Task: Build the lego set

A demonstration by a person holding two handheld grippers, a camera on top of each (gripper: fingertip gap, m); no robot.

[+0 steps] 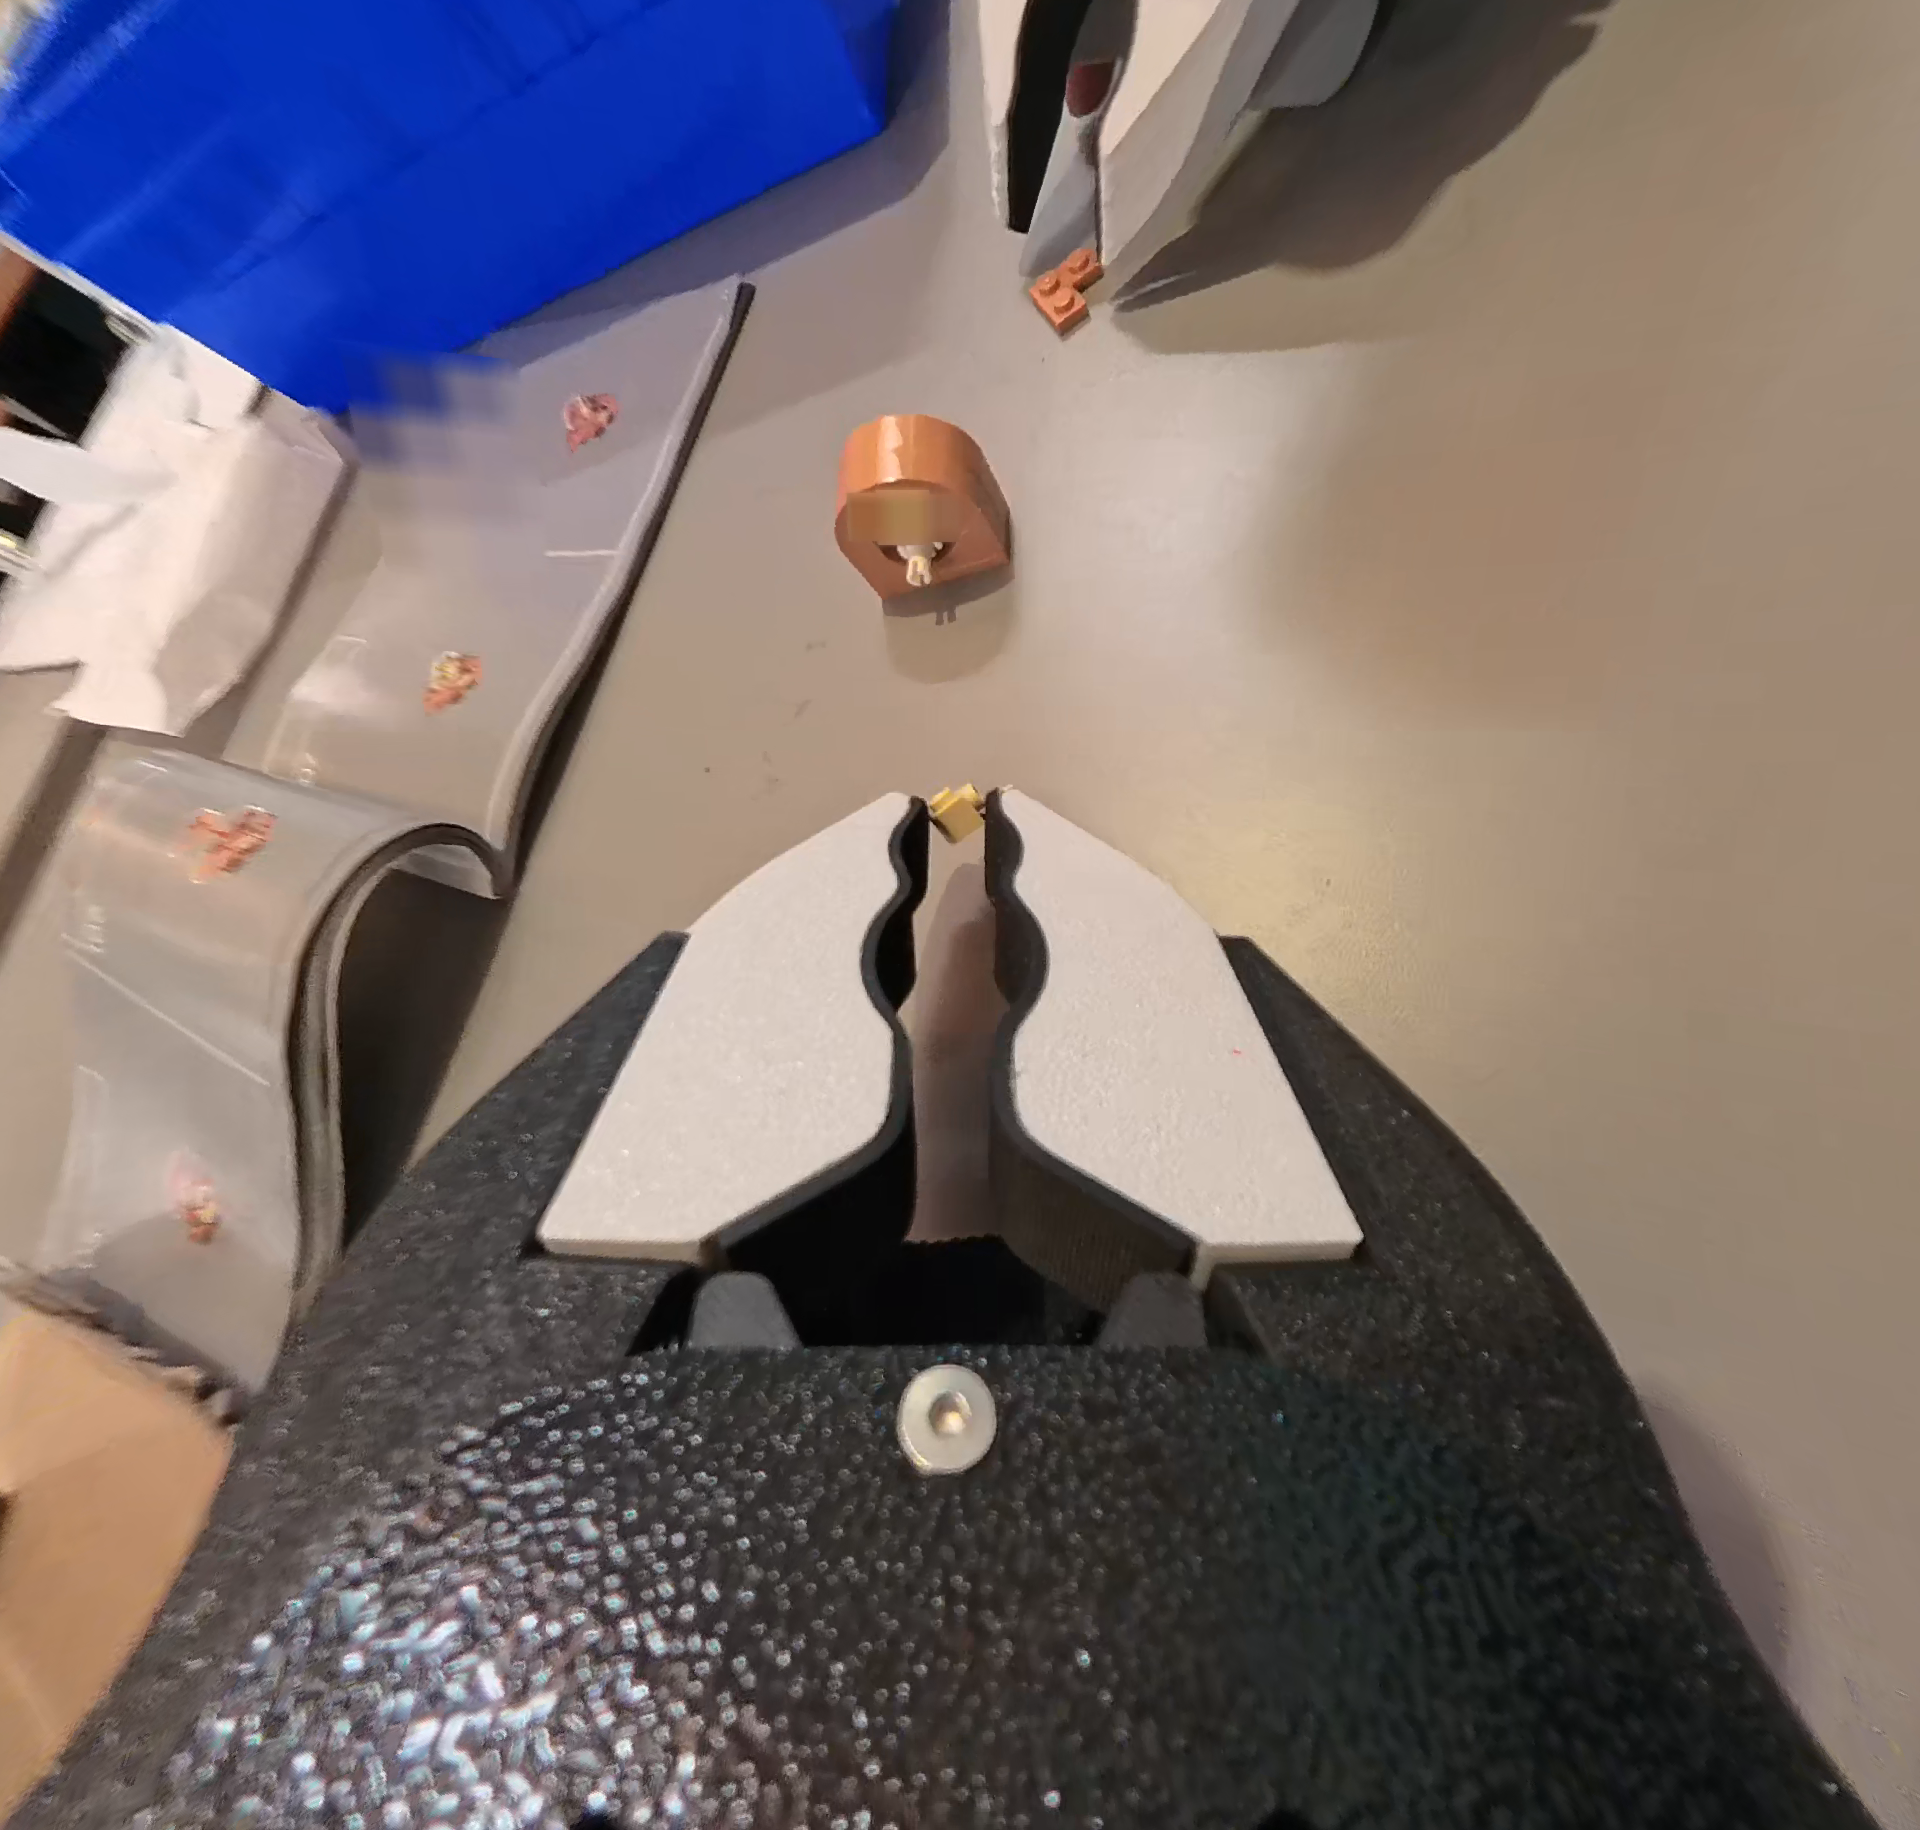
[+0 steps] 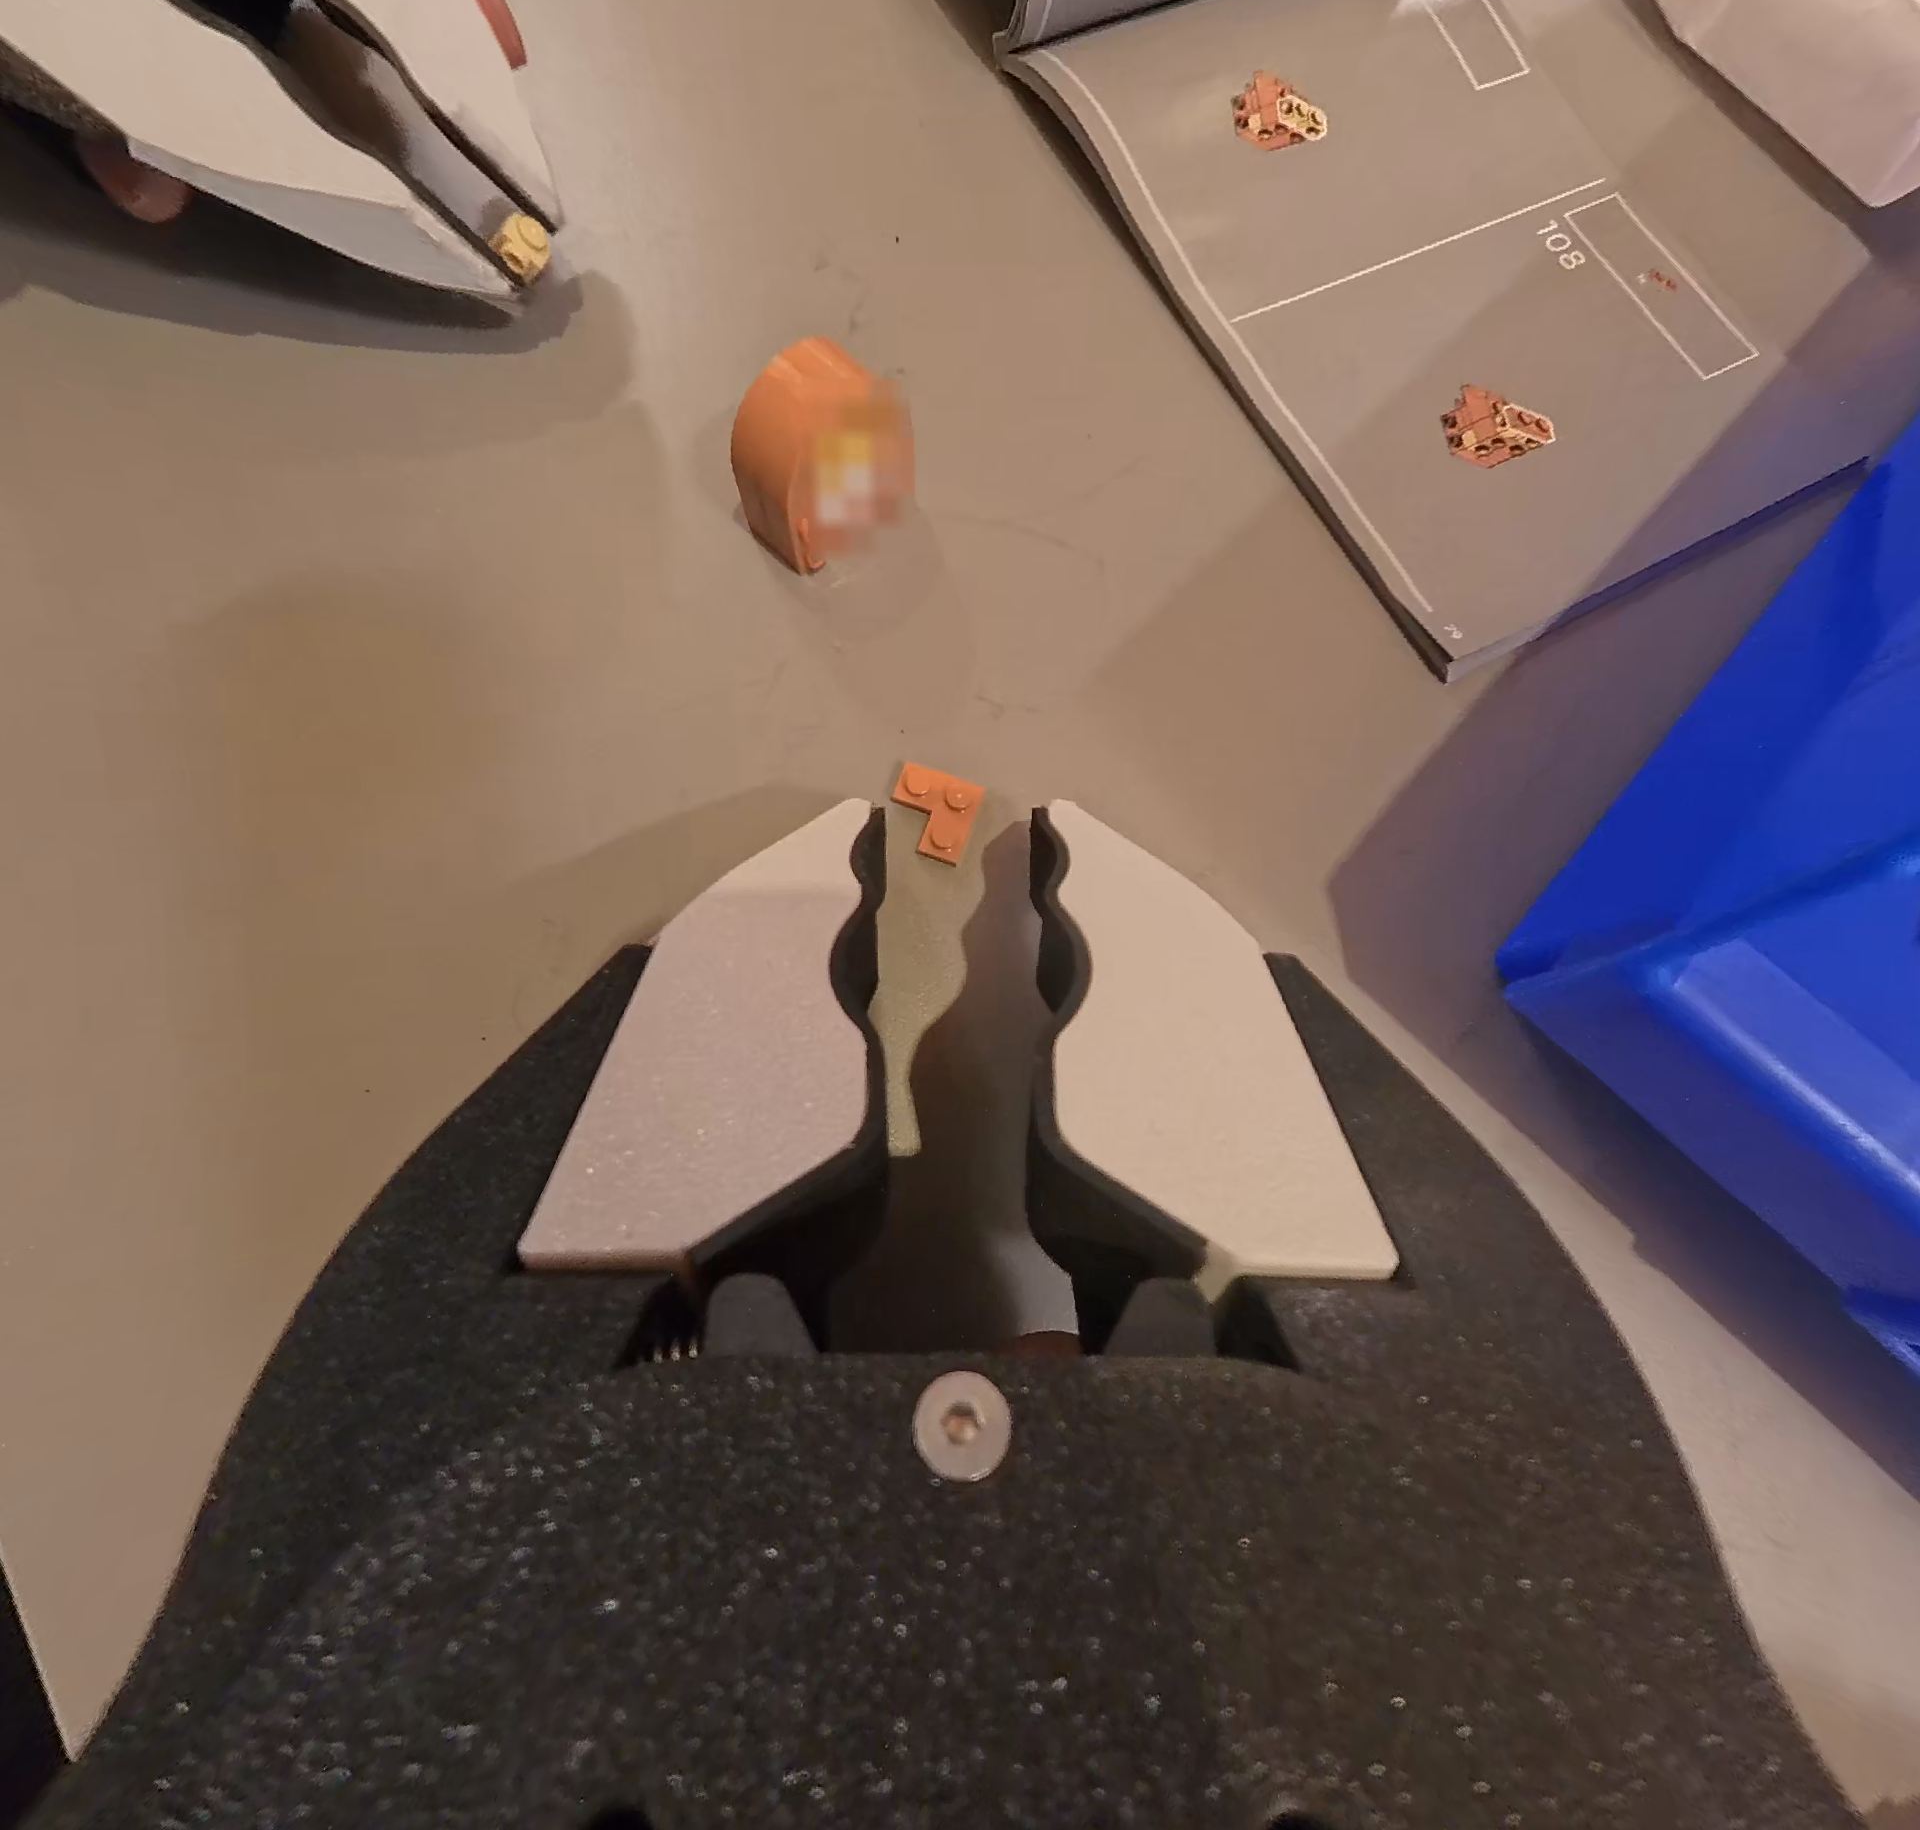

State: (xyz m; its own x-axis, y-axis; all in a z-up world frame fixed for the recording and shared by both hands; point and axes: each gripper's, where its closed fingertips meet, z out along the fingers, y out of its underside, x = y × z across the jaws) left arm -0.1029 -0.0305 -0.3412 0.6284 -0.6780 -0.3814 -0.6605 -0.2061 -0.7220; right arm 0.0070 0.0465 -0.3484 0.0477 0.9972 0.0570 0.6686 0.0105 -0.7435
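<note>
My left gripper (image 1: 958, 816) is shut on a small tan brick (image 1: 956, 812), pinched between its fingertips above the grey table (image 1: 1351, 637). It also shows in the right wrist view (image 2: 525, 248), still gripping the tan brick (image 2: 523, 245). My right gripper (image 2: 951, 819) is open. A small orange L-shaped plate (image 2: 935, 809) lies flat on the table between its fingertips, and neither pad touches it. In the left wrist view the right gripper (image 1: 1081, 253) stands over that plate (image 1: 1068, 286). A rounded orange-brown built piece (image 1: 920, 518) lies on the table between the two grippers, also in the right wrist view (image 2: 805, 461).
An open instruction booklet (image 2: 1403, 274) lies on the table, at the left in the left wrist view (image 1: 499, 585). A blue bin (image 2: 1745, 897) stands by it, also in the left wrist view (image 1: 468, 97). White paper (image 1: 156, 554) and a cardboard box (image 1: 94, 1500) lie at the left. My hands' fingertips stand some 15 centimeters from each other.
</note>
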